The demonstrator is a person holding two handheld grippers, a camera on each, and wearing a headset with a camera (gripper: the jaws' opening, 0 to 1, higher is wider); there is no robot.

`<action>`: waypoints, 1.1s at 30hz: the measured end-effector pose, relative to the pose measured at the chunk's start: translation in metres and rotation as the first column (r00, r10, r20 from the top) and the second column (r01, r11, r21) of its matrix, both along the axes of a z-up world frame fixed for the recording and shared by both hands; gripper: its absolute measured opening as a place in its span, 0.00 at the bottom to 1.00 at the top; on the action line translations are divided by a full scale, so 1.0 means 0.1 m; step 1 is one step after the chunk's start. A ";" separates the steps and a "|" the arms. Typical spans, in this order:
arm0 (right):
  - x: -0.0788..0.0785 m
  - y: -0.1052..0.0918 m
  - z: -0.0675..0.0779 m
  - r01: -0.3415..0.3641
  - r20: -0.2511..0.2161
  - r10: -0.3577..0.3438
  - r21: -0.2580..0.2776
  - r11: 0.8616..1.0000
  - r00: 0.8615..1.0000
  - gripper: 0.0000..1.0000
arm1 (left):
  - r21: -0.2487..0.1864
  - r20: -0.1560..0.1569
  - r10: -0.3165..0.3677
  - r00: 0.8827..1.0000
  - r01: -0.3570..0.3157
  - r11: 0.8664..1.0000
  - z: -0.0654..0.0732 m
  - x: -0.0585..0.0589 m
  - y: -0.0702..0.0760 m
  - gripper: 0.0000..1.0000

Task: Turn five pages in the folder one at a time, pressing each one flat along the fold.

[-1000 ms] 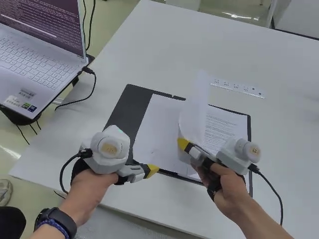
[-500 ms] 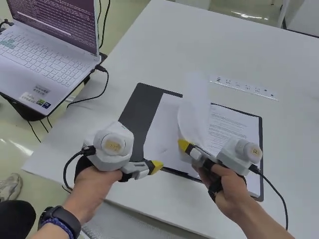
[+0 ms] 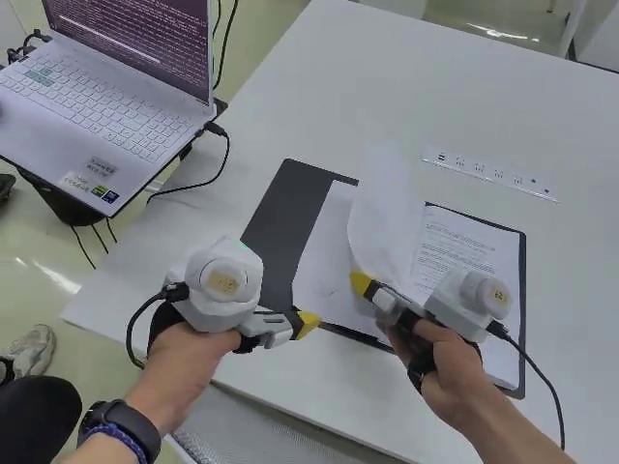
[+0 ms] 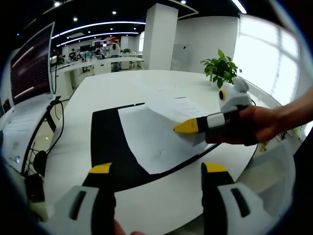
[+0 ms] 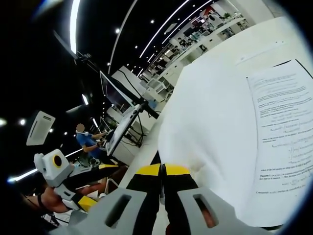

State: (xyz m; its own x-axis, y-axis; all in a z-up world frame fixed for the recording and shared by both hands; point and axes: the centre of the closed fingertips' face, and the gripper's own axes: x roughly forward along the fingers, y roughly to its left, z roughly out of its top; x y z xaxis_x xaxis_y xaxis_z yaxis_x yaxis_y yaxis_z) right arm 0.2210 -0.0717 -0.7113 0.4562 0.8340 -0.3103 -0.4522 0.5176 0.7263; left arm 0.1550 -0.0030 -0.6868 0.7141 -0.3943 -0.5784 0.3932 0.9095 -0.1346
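A black folder [image 3: 280, 217] lies open on the white table, with a blank turned sheet [image 3: 324, 261] on its left half and a printed page [image 3: 455, 256] on its right. My right gripper [image 3: 361, 284] is shut on the lower edge of a white page [image 3: 385, 222] and holds it lifted and curled above the fold. In the right gripper view that page [image 5: 210, 112] rises from the closed yellow tips [image 5: 162, 170], with the printed page [image 5: 288, 132] to the right. My left gripper [image 3: 306, 324] is open near the folder's front left edge; its jaws [image 4: 155, 168] hold nothing.
An open laptop [image 3: 106, 87] on a stand sits at the far left with cables [image 3: 189, 184] trailing toward the folder. A white power strip [image 3: 498, 174] lies beyond the folder. The table's front edge [image 3: 319, 411] runs just under both hands.
The head camera has shifted, so the scene sits further right and lower. The right gripper still holds the lifted page, which has leaned slightly more over the fold. The left gripper stays open.
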 end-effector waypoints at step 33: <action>0.00 0.42 -0.13 -0.048 -0.046 0.049 0.022 0.999 0.998 0.00 | -0.021 -0.015 0.026 1.000 -0.027 0.999 -0.03 -0.01 0.06 0.72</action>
